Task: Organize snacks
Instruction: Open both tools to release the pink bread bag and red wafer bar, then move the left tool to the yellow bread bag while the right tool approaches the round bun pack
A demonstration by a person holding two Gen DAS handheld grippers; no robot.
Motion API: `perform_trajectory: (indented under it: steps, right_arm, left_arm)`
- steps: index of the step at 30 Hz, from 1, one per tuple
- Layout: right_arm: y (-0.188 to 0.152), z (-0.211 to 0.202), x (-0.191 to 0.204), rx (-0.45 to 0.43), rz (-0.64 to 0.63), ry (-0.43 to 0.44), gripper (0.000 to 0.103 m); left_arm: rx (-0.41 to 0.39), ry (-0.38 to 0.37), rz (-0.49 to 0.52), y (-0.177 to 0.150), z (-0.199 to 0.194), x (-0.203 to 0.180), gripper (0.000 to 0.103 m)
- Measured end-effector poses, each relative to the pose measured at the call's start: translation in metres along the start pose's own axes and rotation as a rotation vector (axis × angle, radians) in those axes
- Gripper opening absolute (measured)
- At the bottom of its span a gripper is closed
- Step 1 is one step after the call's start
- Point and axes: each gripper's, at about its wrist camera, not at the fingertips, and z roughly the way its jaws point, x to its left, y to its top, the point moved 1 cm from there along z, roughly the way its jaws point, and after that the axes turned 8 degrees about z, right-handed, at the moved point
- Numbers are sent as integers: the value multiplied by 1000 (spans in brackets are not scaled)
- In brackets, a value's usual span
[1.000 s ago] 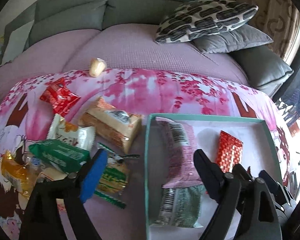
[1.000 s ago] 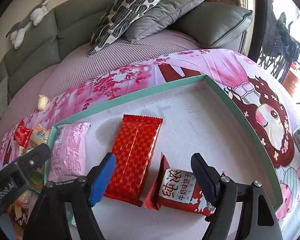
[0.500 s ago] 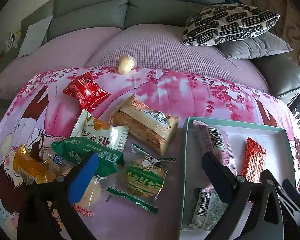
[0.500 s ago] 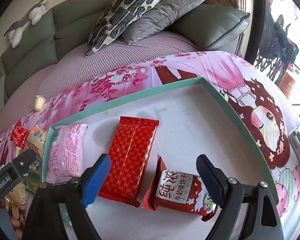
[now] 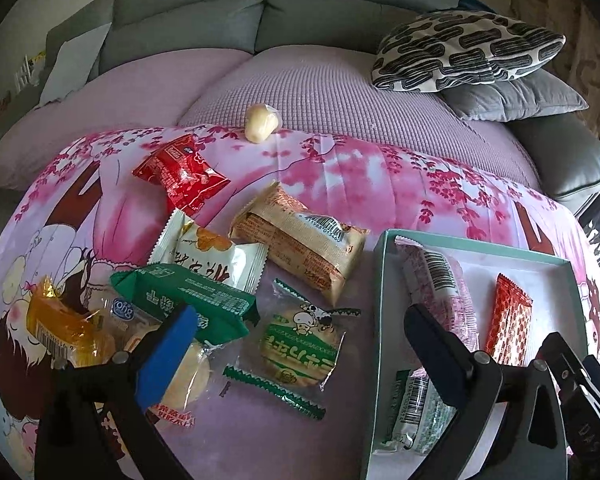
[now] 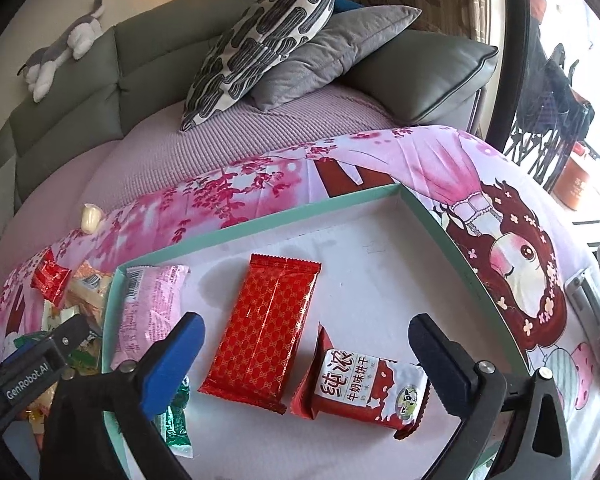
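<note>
A teal-rimmed box (image 5: pixel 382 280) (image 6: pixel 284 216) lies on the pink blanket. It holds a pink packet (image 6: pixel 148 308), a red patterned packet (image 6: pixel 268 328), a red milk-biscuit packet (image 6: pixel 360 388) and a green packet (image 5: pixel 416 412). Left of the box lie several loose snacks: a green-and-clear biscuit packet (image 5: pixel 300 344), a tan cracker pack (image 5: pixel 300 240), a green packet (image 5: pixel 188 296), a white packet (image 5: pixel 208 252), a red packet (image 5: pixel 180 176) and a yellow one (image 5: pixel 60 324). My left gripper (image 5: pixel 296 344) is open above the biscuit packet. My right gripper (image 6: pixel 304 348) is open and empty over the box.
A small cream bun (image 5: pixel 262 122) sits at the blanket's far edge. A grey sofa with a patterned pillow (image 5: pixel 460 48) and a grey cushion (image 6: pixel 332 52) stands behind. A plush toy (image 6: pixel 60 48) lies on the sofa back. A phone (image 6: pixel 584 296) lies right of the box.
My left gripper has moved left, from over the box to over the loose snacks. My right gripper has pulled back slightly above the box.
</note>
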Motion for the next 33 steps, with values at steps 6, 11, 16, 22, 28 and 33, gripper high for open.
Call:
perform_trajectory:
  steps: [6,11,16,22,28,33]
  right_arm:
    - [-1,-4,3,-2,-7,3,103]
    - [-3,-5,10,-1,-22,12,103]
    - [-9,-7,24,3,-55,33,103]
    - [-20,-12,53,2,-124,75,103]
    - [-37,-17,88,12,-200,123,103]
    - [-56,-20,119,24,-253,168,103]
  left_arm:
    - [-8,4,-4,-1,-7,10,103]
    - [-12,22,-25,-8,-16,30,103]
    - [-1,118,-62,-22,-27,69,103]
    - [-6,161,-179,-34,-41,123,103]
    - [-22,219,-317,-51,-58,175,103]
    - [-16,215,-369,-62,-60,197,103]
